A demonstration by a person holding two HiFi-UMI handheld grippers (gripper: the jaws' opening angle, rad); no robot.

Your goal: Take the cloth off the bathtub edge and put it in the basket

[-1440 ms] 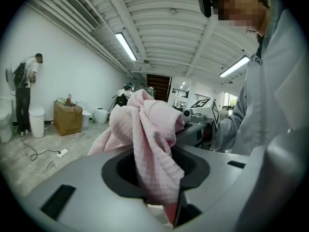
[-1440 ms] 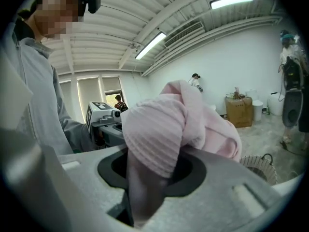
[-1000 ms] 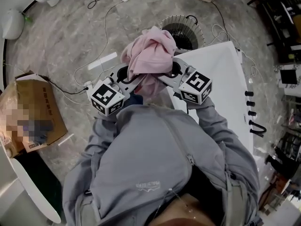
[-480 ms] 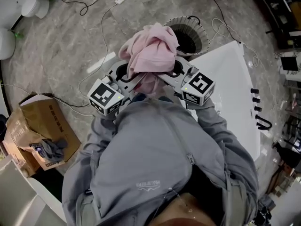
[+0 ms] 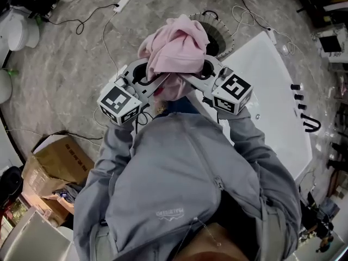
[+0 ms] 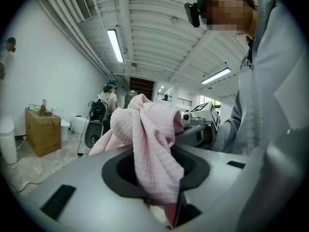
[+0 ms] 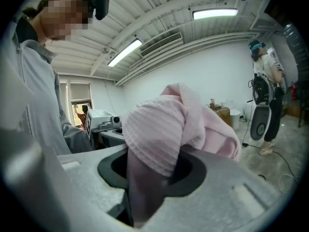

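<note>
The grey marble floor (image 5: 65, 64) fills the head view, and the basket stands on it near the top, so everything gets placed off that basket. The white tub (image 5: 272, 97) runs down and to the right of the basket, with its corner just beside the basket's rim. The person (image 5: 179, 189) in a grey hoodie is below the basket in the picture, both arms pushed out toward it. In the gripper views a second person (image 7: 264, 81) stands on the floor in the background. An open cardboard box (image 5: 57, 165) lies well apart from the basket, at the lower left.

Now the basket (image 5: 224, 32) itself: round, ribbed wall, dark inside. Only its far and right side shows, because the cloth covers the rest. The cloth (image 5: 176, 50) is pink and bunched into a fat bundle. It's off the tub and held up between the two grippers, overlapping the basket's near-left rim from the head camera. Whether it hangs truly over the opening, I can't tell.

The left gripper (image 5: 151, 83) comes in from the basket's lower left, its jaws narrow and clamped on a pink fold running down between them. The right gripper (image 5: 202, 76) sits just below the basket, its jaws likewise narrow and pinching the bundle's other side. Black fittings (image 5: 298, 91) line the tub's rim far to the basket's right. A white power strip (image 5: 123, 3) lies on the floor to the basket's left.
</note>
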